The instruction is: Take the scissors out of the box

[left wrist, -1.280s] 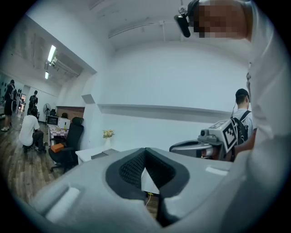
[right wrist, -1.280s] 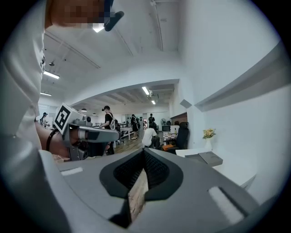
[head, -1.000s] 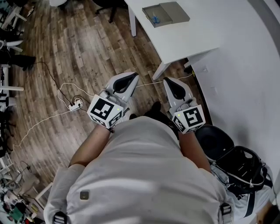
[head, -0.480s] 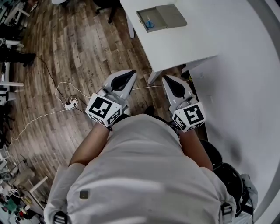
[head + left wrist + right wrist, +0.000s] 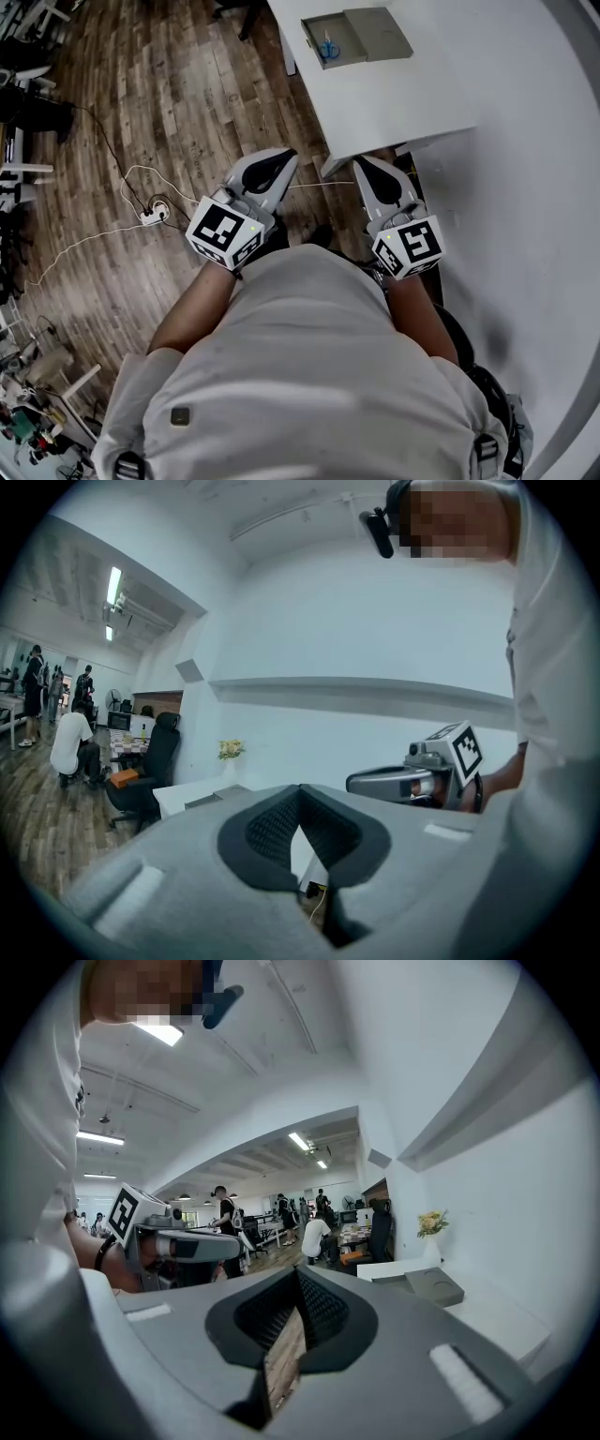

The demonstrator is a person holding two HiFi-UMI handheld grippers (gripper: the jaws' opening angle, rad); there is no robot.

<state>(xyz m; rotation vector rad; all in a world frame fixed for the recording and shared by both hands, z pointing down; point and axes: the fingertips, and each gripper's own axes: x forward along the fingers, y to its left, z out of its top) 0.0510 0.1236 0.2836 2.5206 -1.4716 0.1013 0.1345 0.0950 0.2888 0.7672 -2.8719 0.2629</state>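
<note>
Seen from above, a person in a pale shirt [image 5: 300, 375] stands on a wooden floor [image 5: 178, 103] with both forearms held out in front, a hand-held gripper in each hand. The left gripper [image 5: 279, 159] and the right gripper [image 5: 364, 165] lie side by side at about the same height, near each other but apart, and each carries a marker cube at its rear end. Both point ahead toward the near corner of a white table [image 5: 412, 94]. In the left gripper view the two dark padded jaws meet at their tips with nothing between them, so the tool is clenched and empty. The right gripper view shows the same: jaws pressed together at the tips and nothing grasped. To the person's left, a white cable [image 5: 89, 242] runs over the floor to a power strip [image 5: 150, 217]. Farther off, a grey box [image 5: 357, 36] rests on the table top near its far left edge, well apart from both grippers. The scissors [image 5: 327, 47], with blue handles, lie inside the open left part of the box; the right part is covered. A white wall [image 5: 534, 206] borders the table on the right. Beyond the table stands a small bunch of flowers [image 5: 431, 1223], and people occupy the far room.
</note>
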